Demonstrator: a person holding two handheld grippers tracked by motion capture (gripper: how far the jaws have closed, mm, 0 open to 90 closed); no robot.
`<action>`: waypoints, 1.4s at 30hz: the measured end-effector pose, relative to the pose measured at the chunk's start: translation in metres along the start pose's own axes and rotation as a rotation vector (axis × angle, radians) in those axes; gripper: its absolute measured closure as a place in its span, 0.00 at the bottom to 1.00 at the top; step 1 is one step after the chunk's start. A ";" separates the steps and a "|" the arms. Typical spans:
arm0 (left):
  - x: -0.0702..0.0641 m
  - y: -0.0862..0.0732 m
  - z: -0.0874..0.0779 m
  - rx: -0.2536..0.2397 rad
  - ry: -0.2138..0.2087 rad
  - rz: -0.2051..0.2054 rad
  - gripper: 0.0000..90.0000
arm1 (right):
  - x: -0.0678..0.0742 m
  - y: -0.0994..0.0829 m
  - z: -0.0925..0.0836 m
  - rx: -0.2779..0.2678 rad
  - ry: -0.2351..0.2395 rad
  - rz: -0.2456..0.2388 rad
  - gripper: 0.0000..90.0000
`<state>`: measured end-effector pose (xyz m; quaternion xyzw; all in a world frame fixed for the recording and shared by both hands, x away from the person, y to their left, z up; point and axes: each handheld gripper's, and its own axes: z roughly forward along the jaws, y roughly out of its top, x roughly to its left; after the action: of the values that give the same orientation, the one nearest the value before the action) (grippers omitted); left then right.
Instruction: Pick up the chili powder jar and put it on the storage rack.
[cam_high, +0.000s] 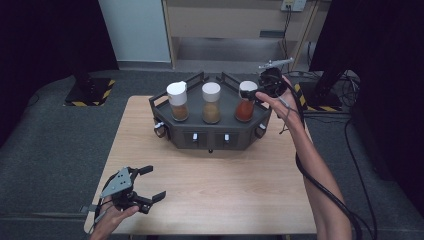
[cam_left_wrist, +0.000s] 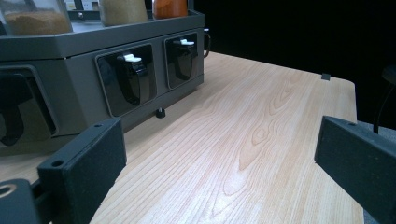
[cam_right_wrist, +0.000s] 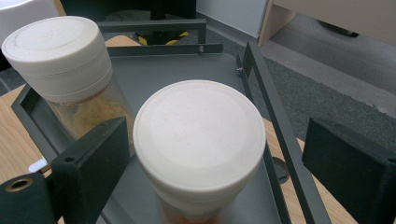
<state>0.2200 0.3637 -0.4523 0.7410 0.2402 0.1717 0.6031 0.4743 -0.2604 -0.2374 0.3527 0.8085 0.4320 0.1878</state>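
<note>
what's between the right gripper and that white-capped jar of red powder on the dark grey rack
Nothing visible. The right gripper sits open with the white-capped jar of red powder already between its jaws, the pads apart from the cap. The neighbouring white-capped jar of tan powder stands off to one side on the dark grey rack.

Left gripper (cam_left_wrist: 219, 163) sits low over the wooden table (cam_left_wrist: 261, 140), its two black jaws set wide apart with bare tabletop between them. Ahead and to the left stands a grey rack (cam_left_wrist: 70, 51) on small feet, with recessed black latches (cam_left_wrist: 133, 74) with white tabs on its front face. Bottoms of three jars on top: tan grains (cam_left_wrist: 32, 21), sandy powder (cam_left_wrist: 123, 10), orange-red contents (cam_left_wrist: 170, 7). Dark background beyond the table edge.
</note>
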 end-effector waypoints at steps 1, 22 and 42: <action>0.000 0.000 0.000 0.000 0.000 0.000 0.01 | 0.000 0.000 0.000 0.000 0.000 -0.002 0.09; -0.001 0.001 0.000 0.002 -0.002 0.004 0.01 | 0.009 0.011 -0.039 -0.100 0.000 -0.032 0.10; -0.002 0.002 0.000 0.005 0.001 0.011 0.01 | 0.033 0.007 -0.091 -0.187 0.021 -0.107 0.10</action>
<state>0.2189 0.3624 -0.4508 0.7438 0.2370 0.1747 0.6000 0.3998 -0.2853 -0.1808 0.2854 0.7842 0.4988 0.2341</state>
